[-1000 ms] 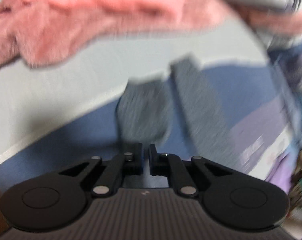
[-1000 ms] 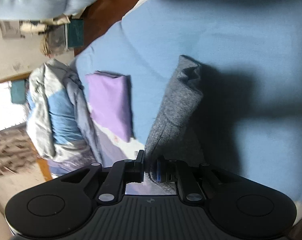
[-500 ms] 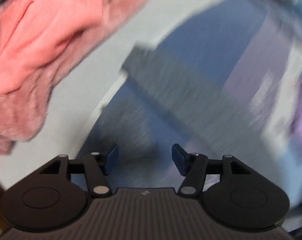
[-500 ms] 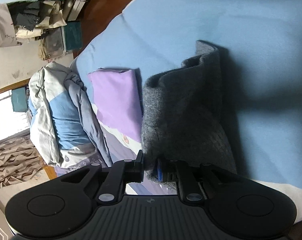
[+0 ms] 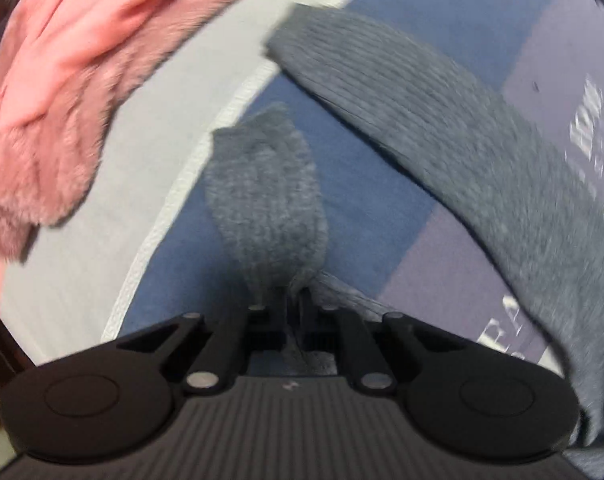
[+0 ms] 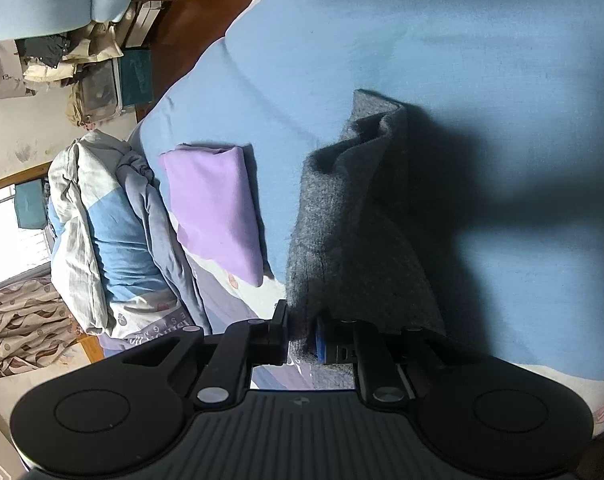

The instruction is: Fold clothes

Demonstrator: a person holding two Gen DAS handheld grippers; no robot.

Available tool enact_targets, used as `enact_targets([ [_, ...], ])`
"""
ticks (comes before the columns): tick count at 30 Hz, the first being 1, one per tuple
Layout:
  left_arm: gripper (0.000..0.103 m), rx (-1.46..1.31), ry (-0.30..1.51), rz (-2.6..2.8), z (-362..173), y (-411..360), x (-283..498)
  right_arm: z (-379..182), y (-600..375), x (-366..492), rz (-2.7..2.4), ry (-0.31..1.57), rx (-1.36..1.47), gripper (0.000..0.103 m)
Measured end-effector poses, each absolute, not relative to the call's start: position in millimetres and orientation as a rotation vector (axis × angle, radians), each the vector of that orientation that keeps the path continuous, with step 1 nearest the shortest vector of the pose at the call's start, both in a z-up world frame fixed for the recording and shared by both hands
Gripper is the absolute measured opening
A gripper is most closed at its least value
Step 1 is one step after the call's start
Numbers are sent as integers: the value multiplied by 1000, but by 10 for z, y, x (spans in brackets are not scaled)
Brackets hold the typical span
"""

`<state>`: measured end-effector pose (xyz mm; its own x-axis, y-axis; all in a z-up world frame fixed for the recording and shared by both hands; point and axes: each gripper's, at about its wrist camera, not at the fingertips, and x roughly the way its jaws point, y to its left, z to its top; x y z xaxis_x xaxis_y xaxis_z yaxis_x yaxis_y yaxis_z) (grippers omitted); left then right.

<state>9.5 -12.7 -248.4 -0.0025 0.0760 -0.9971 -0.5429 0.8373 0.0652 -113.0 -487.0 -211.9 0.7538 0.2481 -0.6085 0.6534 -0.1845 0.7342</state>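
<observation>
A grey knitted garment [image 5: 441, 128] lies across the blue bed sheet [image 5: 365, 208], stretching from the upper middle to the right. My left gripper [image 5: 293, 312] is shut on a bunched fold of this grey garment [image 5: 266, 200] that rises just ahead of the fingers. In the right wrist view the same grey garment [image 6: 349, 216] lies folded over on the light blue sheet [image 6: 421, 40]. My right gripper [image 6: 302, 334] is shut on its near edge.
A pink fluffy garment [image 5: 74, 80] lies on the pale sheet at the upper left. A folded purple cloth [image 6: 218, 208] lies left of the grey garment. A rumpled blue and grey duvet [image 6: 102, 232] is heaped at the left. Beyond the bed are wooden floor and boxes [image 6: 114, 80].
My left gripper let go, opened wide half a second ago, and has now shut on a fold of the grey garment. My right gripper stays shut on the garment, which has shifted a little.
</observation>
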Motion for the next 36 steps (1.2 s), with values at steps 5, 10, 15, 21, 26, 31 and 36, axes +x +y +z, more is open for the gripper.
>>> enact_targets([
  [5,5,-633,1470,554,-2418,302,-106,-2137,-4852,-1162,-422,709,1767,15],
  [10,5,-864,1337,532,-2269,567,-352,-2094,-4854,-1194,-400,706,1760,15],
  [15,5,-929,1166,472,-1975,689,-194,-2022,-4888,-1165,-374,649,1791,13],
  [21,5,-931,1118,391,-1804,722,429,-2049,-4958,-861,-395,602,1804,13],
  [26,45,-644,1305,360,-1804,426,734,-1984,-4968,-647,-377,600,1743,12],
  [31,55,-513,1523,390,-2229,172,432,-1866,-4867,-612,-334,666,1609,14],
  [36,78,-553,1585,415,-2477,14,208,-1842,-4708,-764,-320,783,1453,18],
])
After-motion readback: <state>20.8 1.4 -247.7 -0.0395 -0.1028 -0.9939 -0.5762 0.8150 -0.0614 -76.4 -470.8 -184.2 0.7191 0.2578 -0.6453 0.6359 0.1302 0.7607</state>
